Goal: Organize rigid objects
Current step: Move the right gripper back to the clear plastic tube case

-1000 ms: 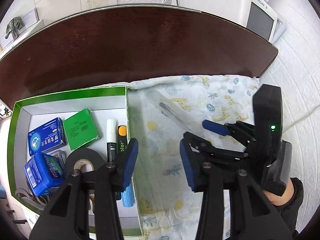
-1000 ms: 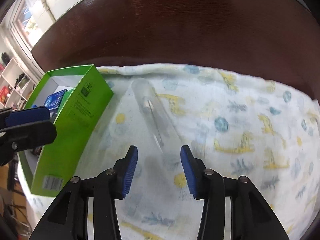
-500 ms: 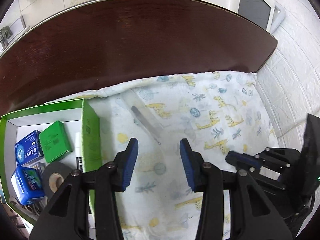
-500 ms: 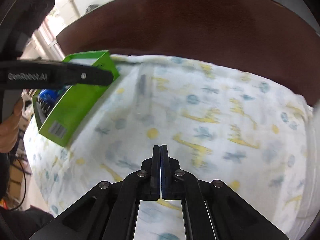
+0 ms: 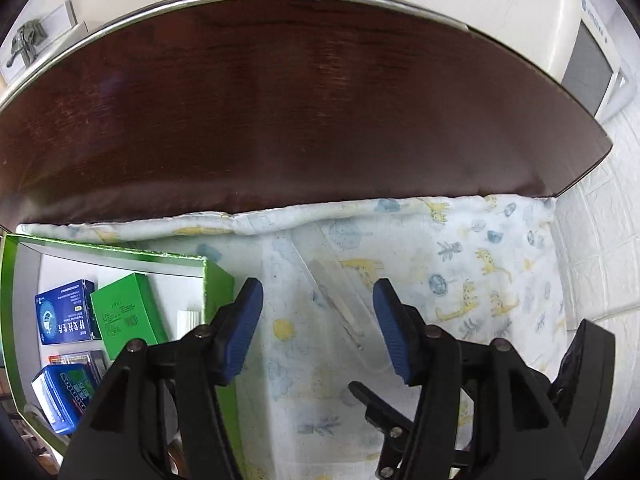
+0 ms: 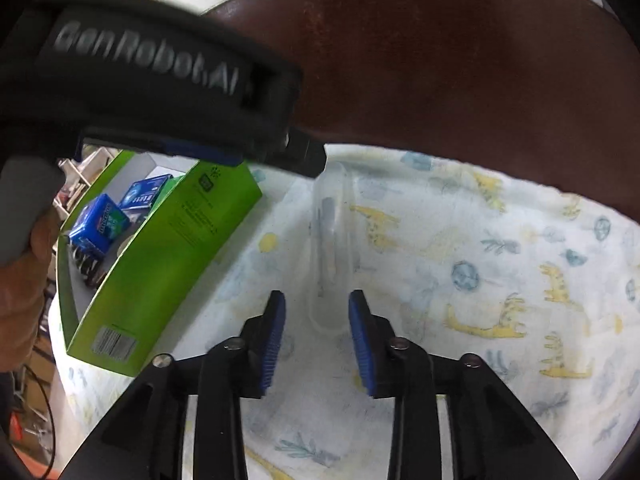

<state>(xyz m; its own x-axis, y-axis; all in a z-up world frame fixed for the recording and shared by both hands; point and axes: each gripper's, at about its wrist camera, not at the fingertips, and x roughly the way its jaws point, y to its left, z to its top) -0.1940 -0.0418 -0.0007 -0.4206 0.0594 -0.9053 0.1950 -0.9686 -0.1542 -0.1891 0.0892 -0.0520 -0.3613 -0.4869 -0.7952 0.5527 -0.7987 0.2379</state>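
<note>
clear plastic tube (image 6: 330,248) lying flat beside the open green box (image 6: 160,264)

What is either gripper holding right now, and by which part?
Nothing. The left gripper and right gripper are both open around the clear plastic tube on the cloth.

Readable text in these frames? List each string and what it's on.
"GenRobot.AI": side of the left gripper.
Green box: outer print and barcode too blurred to read.
Blue carton: Chinese print, too small to read.
Green carton: print unreadable.
White appliance: logo cut off, unreadable.
</note>
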